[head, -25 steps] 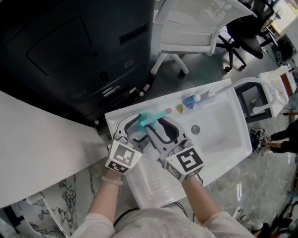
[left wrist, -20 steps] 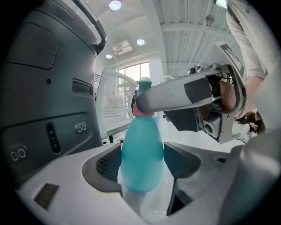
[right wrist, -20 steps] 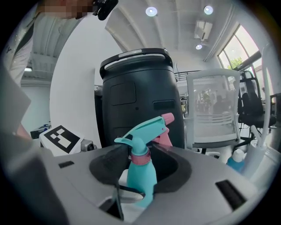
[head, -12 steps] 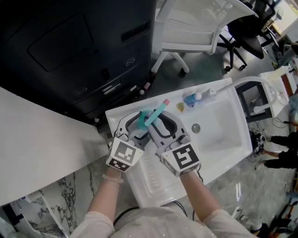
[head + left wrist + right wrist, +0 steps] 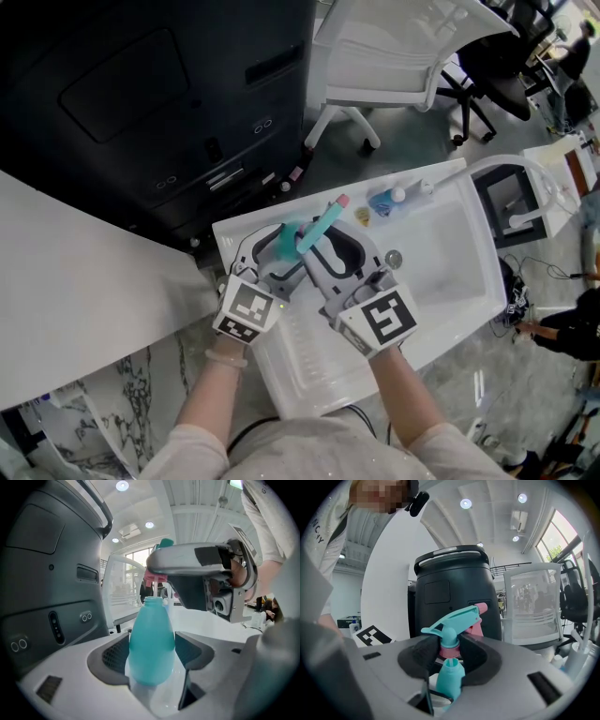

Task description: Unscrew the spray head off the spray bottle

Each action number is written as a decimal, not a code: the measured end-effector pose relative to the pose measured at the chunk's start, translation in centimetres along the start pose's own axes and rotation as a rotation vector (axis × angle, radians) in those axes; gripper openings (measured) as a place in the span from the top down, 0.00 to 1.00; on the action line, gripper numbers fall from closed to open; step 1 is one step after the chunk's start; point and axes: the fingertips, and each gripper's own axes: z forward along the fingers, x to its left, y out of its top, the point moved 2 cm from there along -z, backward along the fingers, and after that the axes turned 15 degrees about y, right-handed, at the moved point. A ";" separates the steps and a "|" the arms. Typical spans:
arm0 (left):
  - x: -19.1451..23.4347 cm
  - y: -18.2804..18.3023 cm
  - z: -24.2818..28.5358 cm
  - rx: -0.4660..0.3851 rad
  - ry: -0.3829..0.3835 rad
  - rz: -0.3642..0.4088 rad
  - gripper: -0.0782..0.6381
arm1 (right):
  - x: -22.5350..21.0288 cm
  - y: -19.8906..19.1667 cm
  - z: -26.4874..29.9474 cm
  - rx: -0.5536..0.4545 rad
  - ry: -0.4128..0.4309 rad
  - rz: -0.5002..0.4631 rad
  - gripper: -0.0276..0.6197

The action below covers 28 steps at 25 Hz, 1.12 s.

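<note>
While the teal spray bottle [image 5: 285, 241] [image 5: 151, 644] [image 5: 450, 677] is clamped round its belly by the left gripper [image 5: 275, 249] [image 5: 153, 652], with the pads pressed on both sides, the spray head [image 5: 316, 228] [image 5: 452, 620] is gripped at its pink collar [image 5: 450, 651] between the narrowly set jaws of the right gripper [image 5: 323, 246] [image 5: 451, 651]. Those jaws have just been closing onto the collar. Both pieces are held above the left end of the white sink [image 5: 450, 234], over its ribbed drainboard [image 5: 300, 361]. The collar is seen lifted just clear of the open bottle neck, with the thin dip tube [image 5: 154, 590] running down into it. Compared with a second ago, the spray head is turned: its pink nozzle [image 5: 340, 200], then aimed to the right along the sink's back rim, is now angled more steeply up the picture, away from the person. The right gripper's marker cube [image 5: 380, 319] is shifted slightly to the right, whereas the left gripper is found where it was.
</note>
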 end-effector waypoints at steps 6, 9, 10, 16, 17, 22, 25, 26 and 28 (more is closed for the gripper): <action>0.1 0.1 0.0 0.007 0.024 0.018 0.46 | -0.3 2.1 -0.8 -0.041 0.012 0.001 0.75; 0.3 1.0 -0.2 -0.015 0.029 0.027 0.46 | -0.4 2.9 -1.2 -0.050 0.013 0.015 0.75; 0.4 1.3 -0.4 -0.022 0.030 0.028 0.46 | -0.4 3.1 -1.3 -0.053 0.013 0.016 0.75; 0.5 2.4 -1.2 -0.036 0.050 0.047 0.46 | -0.2 4.4 -1.9 -0.074 0.027 0.001 0.75; 0.5 2.5 -1.4 -0.037 0.055 0.050 0.46 | -0.1 4.7 -1.9 -0.075 0.031 -0.004 0.75; 0.5 3.1 -2.5 -0.042 0.083 0.054 0.46 | 0.1 6.0 -2.3 -0.074 0.043 -0.021 0.75; 0.4 3.4 -3.1 -0.046 0.095 0.050 0.46 | 0.2 6.7 -2.6 -0.081 0.051 -0.021 0.75; 0.3 3.4 -3.3 -0.046 0.098 0.046 0.46 | 0.3 6.9 -2.7 -0.084 0.054 -0.021 0.75; 0.2 3.5 -3.6 -0.047 0.105 0.032 0.46 | 0.4 7.2 -2.8 -0.087 0.059 -0.027 0.75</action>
